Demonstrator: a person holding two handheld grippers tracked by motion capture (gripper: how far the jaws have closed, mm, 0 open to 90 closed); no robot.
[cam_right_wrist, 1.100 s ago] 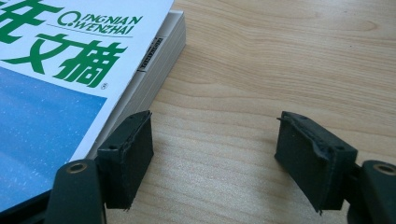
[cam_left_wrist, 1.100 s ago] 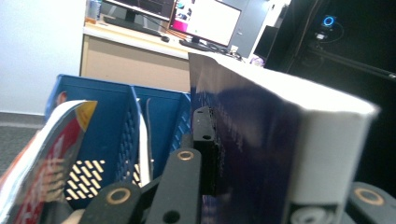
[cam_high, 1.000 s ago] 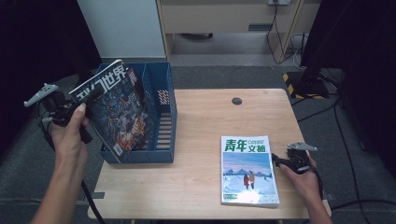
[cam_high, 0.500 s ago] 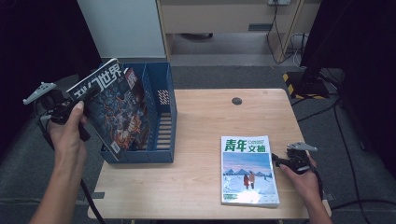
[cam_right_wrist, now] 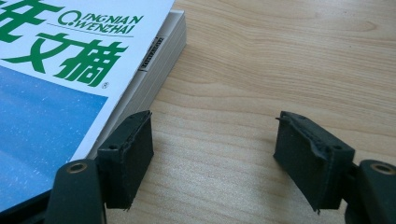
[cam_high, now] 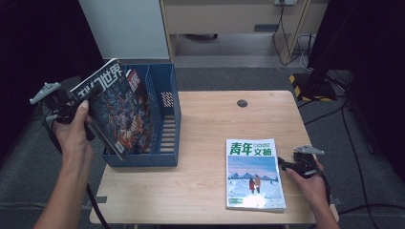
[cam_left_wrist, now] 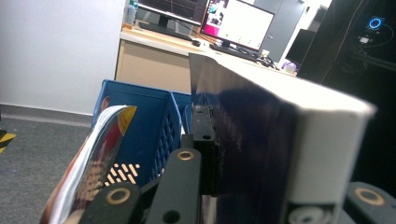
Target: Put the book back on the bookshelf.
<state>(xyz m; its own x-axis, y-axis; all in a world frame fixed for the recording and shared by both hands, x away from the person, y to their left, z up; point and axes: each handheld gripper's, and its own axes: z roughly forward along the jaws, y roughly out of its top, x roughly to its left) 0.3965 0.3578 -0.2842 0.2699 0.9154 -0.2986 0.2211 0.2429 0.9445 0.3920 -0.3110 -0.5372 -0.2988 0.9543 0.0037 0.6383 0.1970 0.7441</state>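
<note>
My left gripper (cam_high: 79,112) is shut on the spine edge of a dark comic magazine (cam_high: 112,107), which it holds tilted over the left end of a blue file box (cam_high: 167,119). The left gripper view has the magazine (cam_left_wrist: 261,154) clamped between the jaws, above the box (cam_left_wrist: 154,121). Another magazine (cam_high: 136,83) stands inside the box. My right gripper (cam_high: 285,167) rests open on the table at the right edge of a stack of magazines with a white and blue cover (cam_high: 253,174). One pad (cam_right_wrist: 128,149) sits beside the stack (cam_right_wrist: 70,70), with bare wood between the jaws.
The wooden table (cam_high: 210,119) has a round cable hole (cam_high: 242,102) near its far edge. Grey carpet surrounds it, with a black stand and a yellow-black base (cam_high: 310,86) at the right. A desk with monitors (cam_left_wrist: 233,23) stands behind.
The left hand with the magazine has drifted only slightly. The right hand has stayed still.
</note>
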